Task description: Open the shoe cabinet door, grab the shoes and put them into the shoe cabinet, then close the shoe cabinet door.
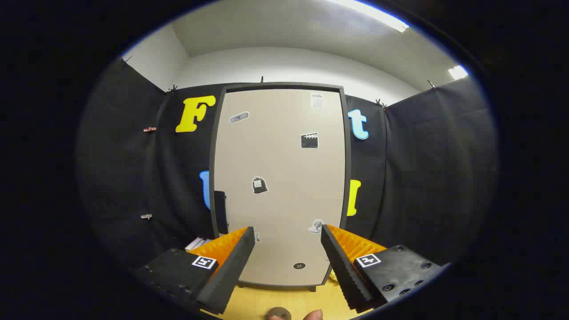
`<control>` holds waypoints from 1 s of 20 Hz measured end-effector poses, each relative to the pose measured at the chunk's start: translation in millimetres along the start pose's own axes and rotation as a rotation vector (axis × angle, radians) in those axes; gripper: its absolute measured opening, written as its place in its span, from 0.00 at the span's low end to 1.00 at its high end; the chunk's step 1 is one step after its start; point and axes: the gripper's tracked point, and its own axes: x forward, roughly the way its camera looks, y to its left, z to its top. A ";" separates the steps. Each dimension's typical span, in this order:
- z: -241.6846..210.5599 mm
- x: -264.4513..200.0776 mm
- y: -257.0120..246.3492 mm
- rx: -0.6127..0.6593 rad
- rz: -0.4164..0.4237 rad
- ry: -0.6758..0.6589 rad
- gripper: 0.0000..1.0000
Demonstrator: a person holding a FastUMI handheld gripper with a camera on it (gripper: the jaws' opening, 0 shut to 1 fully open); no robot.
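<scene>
The gripper [288, 233] is held level and faces the shoe cabinet [280, 186] squarely, its fingers [233, 262] spread wide with nothing between them. The cabinet stands upright beyond the fingers, against the black cloth wall [422, 178] of the booth, on a pale wooden floor [284, 300]. The cabinet door [284, 200] is shut: it is a tall, light beige panel set in a dark frame [214, 178], and the panel lies flush within that frame on all visible sides. Several small stickers are scattered over the door, among them a clapperboard sticker [309, 140] in the upper part and a dark bag-shaped sticker [259, 185] near the middle. A small round dark fitting [299, 266] sits low on the door, between the fingers. A dark rectangular piece [220, 212] shows at the left edge of the frame, just above the left finger; its nature cannot be determined. At the lower left, beside the cabinet and behind the left finger, a pale object [198, 242] is partly hidden and cannot be identified. A fingertip of the person [314, 315] shows below the fingers.
</scene>
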 end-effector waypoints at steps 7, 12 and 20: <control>-3.0 -4.2 4.8 -0.014 0.005 0.006 0.97; -5.3 -5.8 7.8 -0.014 0.010 0.016 0.98; -4.0 -8.4 12.9 -0.011 0.018 0.016 0.97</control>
